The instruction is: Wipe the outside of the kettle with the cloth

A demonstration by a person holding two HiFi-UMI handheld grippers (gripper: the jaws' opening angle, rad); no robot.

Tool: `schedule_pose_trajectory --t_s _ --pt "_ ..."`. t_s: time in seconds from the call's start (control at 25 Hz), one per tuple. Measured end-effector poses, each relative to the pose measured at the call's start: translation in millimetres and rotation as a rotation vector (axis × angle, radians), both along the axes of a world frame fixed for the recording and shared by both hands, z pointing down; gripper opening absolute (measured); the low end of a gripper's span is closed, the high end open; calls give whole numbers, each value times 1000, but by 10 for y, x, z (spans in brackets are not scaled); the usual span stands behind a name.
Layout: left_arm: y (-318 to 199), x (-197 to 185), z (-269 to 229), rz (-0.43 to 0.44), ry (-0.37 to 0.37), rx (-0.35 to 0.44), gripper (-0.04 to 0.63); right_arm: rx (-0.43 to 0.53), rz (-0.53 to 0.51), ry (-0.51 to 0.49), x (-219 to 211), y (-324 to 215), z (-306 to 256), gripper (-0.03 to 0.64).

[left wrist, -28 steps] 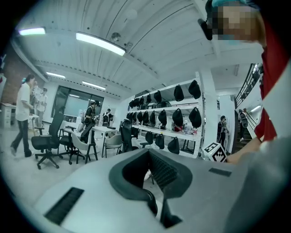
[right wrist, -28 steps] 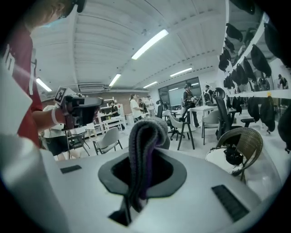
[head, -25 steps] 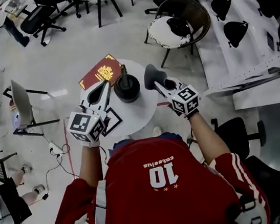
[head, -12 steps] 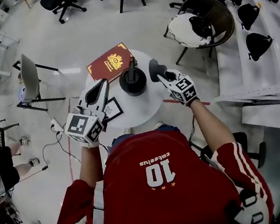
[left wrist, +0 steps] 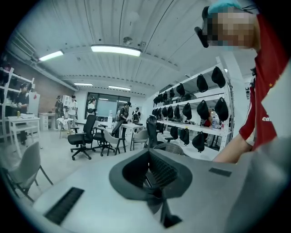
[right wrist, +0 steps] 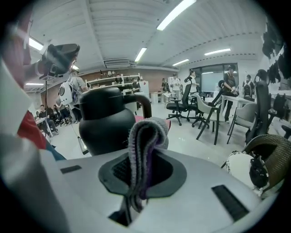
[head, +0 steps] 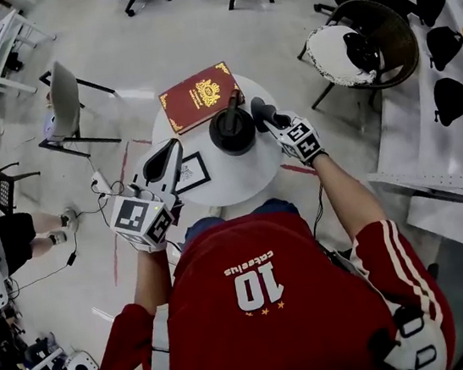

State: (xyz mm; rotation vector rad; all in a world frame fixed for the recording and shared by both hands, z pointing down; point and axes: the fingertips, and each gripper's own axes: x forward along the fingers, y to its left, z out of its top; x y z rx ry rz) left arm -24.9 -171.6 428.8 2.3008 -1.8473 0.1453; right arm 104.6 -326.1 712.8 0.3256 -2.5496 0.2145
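Two tools, right tool (head: 261,114) pinching one cloth (right wrist: 144,148), left tool (left wrist: 153,174) pressed together, one kettle (right wrist: 107,125)

The squat black kettle (right wrist: 105,125) looks smooth, with a dull sheen. The grey-and-purple ribbed cloth (right wrist: 144,141) is fuzzy knit. The round white table (head: 239,180) is smooth, matt.

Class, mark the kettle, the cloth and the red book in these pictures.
kettle (right wrist: 107,126), right gripper view, on its round black body.
cloth (right wrist: 144,136), right gripper view, on its folded upper end.
red book (head: 194,101), head view, on the middle of its cover.
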Motion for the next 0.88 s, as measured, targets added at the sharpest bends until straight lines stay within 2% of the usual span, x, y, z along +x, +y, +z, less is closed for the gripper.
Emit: schedule_pose_trajectory --t_s 0.28,0.56,0.88 --pt "56 10 117 -27 6 -27 8 -15 -63 9 -179 -77 201 51" --pt "146 -12 169 -53 16 -30 8 -14 -214 52 -296 81 307 49" --pt "147 -16 115 -38 11 -16 8 -43 -191 54 -250 146 323 49"
